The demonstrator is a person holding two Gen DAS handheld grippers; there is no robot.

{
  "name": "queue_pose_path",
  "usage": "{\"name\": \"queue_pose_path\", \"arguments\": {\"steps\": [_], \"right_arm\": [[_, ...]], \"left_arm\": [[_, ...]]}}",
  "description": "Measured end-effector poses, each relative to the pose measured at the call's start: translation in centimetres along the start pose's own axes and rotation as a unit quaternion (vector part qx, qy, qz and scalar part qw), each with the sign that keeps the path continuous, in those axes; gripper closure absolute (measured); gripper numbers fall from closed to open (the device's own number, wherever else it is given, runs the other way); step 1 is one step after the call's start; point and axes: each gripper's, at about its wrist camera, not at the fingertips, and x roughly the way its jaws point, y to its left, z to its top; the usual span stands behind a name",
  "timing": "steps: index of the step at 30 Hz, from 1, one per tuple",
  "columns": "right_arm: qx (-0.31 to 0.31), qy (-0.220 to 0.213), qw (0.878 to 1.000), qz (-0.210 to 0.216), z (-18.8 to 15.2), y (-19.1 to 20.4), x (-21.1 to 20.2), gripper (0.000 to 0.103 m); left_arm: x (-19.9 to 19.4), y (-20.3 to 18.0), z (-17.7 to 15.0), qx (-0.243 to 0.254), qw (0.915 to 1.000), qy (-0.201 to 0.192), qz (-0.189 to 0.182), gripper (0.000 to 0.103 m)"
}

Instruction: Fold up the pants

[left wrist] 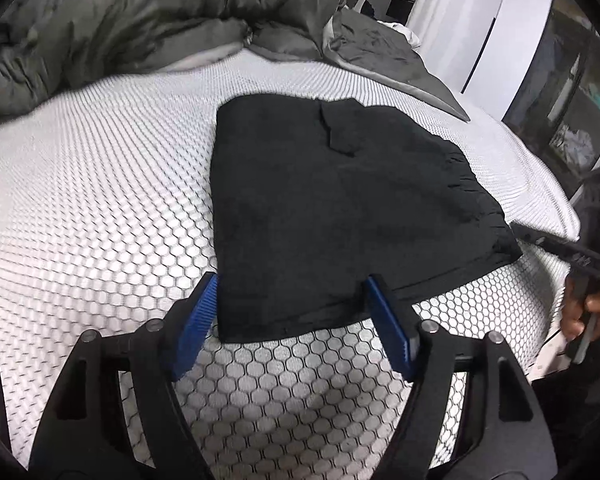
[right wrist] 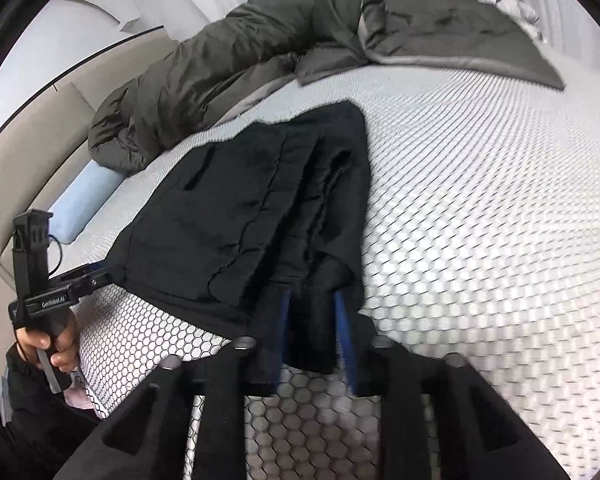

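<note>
Folded black pants (left wrist: 340, 216) flat on mattress (left wrist: 100, 200), lengthwise away

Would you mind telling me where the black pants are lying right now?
The black pants lie folded on the honeycomb-patterned mattress, centre of both wrist views, in front of the grey duvet.

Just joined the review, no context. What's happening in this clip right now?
A person is folding black pants on a bed with a white honeycomb-pattern cover, holding a claw tool in each hand. The pants already lie folded into a compact stack. The left claw is open, its blue pads astride the near edge without pressing it. The right claw is open too, with a bunched fold of fabric between its pads. A grey-green duvet is heaped at the far side.
</note>
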Motion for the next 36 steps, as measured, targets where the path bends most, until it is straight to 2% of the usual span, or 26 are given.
{"name": "queue_pose_path", "arguments": {"steps": [1, 2, 4, 5, 6, 8, 10, 14, 19, 36], "right_arm": [[-0.007, -0.021, 1.000, -0.007, 0.0, 0.1, -0.9, 0.046], [-0.015, -0.039, 0.999, -0.012, -0.1, 0.2, -1.8, 0.037], [-0.034, -0.071, 0.997, -0.004, -0.4, 1.0, -3.3, 0.033], [-0.041, -0.082, 0.996, 0.001, -0.6, 1.4, -3.8, 0.024], [-0.048, -0.096, 0.994, 0.001, -1.1, 1.9, -4.3, 0.011], [-0.066, -0.117, 0.991, -0.002, -1.7, 2.8, -5.2, 0.004], [-0.092, -0.132, 0.987, -0.001, -2.6, 4.0, -5.9, 0.002], [-0.105, -0.158, 0.982, 0.006, -3.6, 5.1, -6.9, 0.000], [-0.120, -0.199, 0.973, 0.004, -5.1, 5.8, -9.0, 0.000], [-0.122, -0.211, 0.970, 0.020, -5.4, 6.3, -9.5, 0.000]], "left_arm": [[-0.7, -0.3, -0.2, 0.004, 0.9999, -0.011, 0.009, 0.024], [-1.6, -0.5, -0.5, 0.005, 0.9995, -0.026, 0.015, 0.016], [-3.3, -1.1, -1.2, 0.006, 0.9980, -0.057, 0.028, 0.015], [-4.2, -1.5, -1.7, 0.009, 0.9969, -0.072, 0.032, 0.015], [-5.1, -2.0, -2.2, 0.013, 0.9954, -0.088, 0.037, 0.012], [-6.8, -2.9, -3.3, 0.023, 0.9907, -0.124, 0.050, 0.001], [-8.0, -3.5, -4.2, 0.032, 0.9856, -0.154, 0.062, 0.001], [-9.7, -3.8, -5.2, 0.011, 0.9786, -0.193, 0.070, 0.001], [-10.5, -4.2, -5.6, 0.012, 0.9739, -0.217, 0.065, 0.001], [-9.1, -5.3, -5.4, 0.046, 0.9737, -0.211, 0.074, 0.001]]}}
